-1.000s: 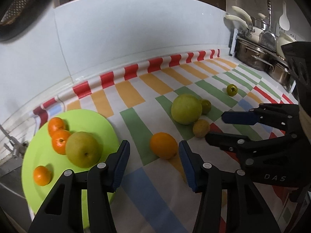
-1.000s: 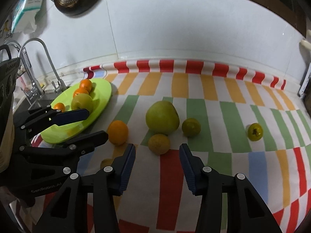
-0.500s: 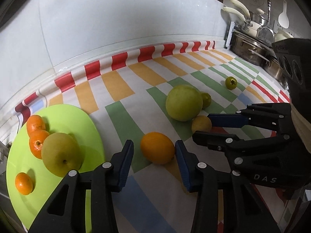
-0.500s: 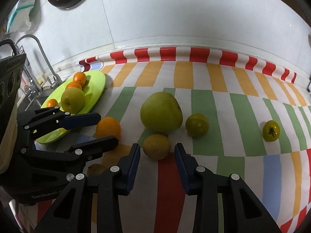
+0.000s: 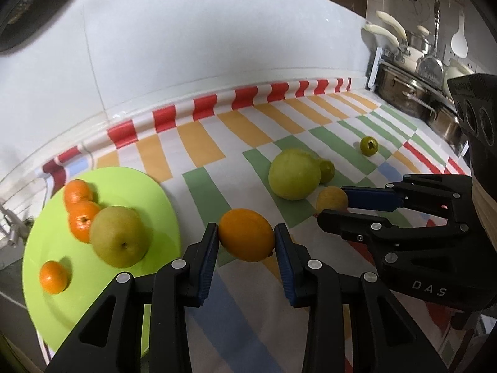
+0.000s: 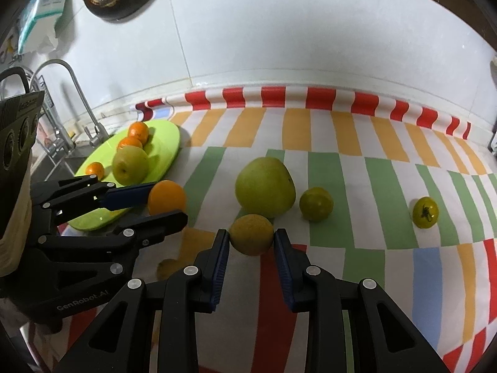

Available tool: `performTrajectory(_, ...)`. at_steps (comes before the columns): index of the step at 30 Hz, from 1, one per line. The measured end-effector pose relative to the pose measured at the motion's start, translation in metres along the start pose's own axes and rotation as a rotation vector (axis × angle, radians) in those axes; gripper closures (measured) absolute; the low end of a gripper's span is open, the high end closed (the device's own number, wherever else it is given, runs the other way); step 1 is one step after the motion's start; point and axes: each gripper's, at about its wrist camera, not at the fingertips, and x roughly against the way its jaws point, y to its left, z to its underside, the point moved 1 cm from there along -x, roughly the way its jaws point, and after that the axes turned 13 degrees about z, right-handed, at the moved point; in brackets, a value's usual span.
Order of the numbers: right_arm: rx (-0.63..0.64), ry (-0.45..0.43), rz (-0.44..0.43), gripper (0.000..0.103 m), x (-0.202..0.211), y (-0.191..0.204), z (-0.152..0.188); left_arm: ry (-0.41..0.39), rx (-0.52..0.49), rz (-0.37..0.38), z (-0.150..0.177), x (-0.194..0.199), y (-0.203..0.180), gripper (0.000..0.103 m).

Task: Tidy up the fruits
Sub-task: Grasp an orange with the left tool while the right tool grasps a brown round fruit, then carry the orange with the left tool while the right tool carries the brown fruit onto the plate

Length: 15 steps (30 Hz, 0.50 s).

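Note:
My left gripper is shut on a big orange, also seen in the right wrist view, beside the lime green plate. The plate holds a yellow-green pear and three small tangerines. My right gripper is shut on a small yellow-orange fruit on the striped cloth. Just behind it lie a large green pear, a small green fruit and, farther right, a green tomato.
A sink with a tap lies left of the plate. Steel pots and utensils stand at the far right. A white tiled wall backs the striped cloth.
Both grippers moved forward and closed: the left onto the big orange, the right onto the small yellow-orange fruit. Before, both were open and short of the fruit.

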Motion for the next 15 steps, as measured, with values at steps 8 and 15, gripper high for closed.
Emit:
performTrajectory(8,-0.003,-0.061,-0.007,0.072,0.036,0.004,-0.003,-0.063,0.041,-0.037,0.004,0.037,-0.012,0.067)
performTrajectory(15,0.005,-0.110,-0.023,0.072,0.071,0.012,0.000,-0.126,0.098,-0.066,0.018,0.073,-0.019,0.067)
